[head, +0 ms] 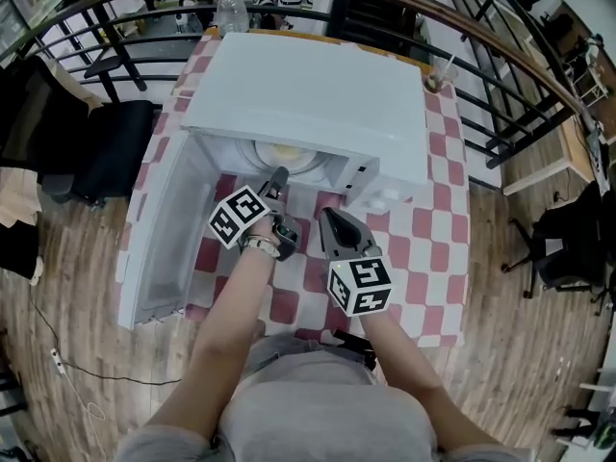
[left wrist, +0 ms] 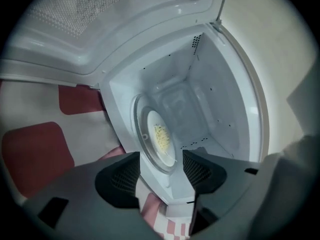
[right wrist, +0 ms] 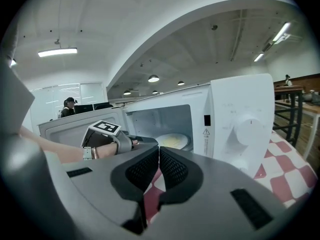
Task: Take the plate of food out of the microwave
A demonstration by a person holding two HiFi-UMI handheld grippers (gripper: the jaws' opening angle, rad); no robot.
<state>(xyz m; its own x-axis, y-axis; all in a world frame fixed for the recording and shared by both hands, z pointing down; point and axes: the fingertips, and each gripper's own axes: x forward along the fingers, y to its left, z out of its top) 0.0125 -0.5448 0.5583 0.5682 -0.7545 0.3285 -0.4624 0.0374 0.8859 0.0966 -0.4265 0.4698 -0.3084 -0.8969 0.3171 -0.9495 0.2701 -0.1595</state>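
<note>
White microwave door (head: 154,234) open leftward; left tongs (head: 280,175) before plate (head: 286,154); bottle (head: 231,12) behind.

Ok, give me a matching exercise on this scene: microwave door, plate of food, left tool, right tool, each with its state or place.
1. microwave door
2. plate of food
3. left tool
4. right tool

A. jaws together, nothing held
B. inside the microwave
C. swung open
D. jaws apart, aimed into the cavity

Pairs: 1-C, 2-B, 3-D, 4-A
</note>
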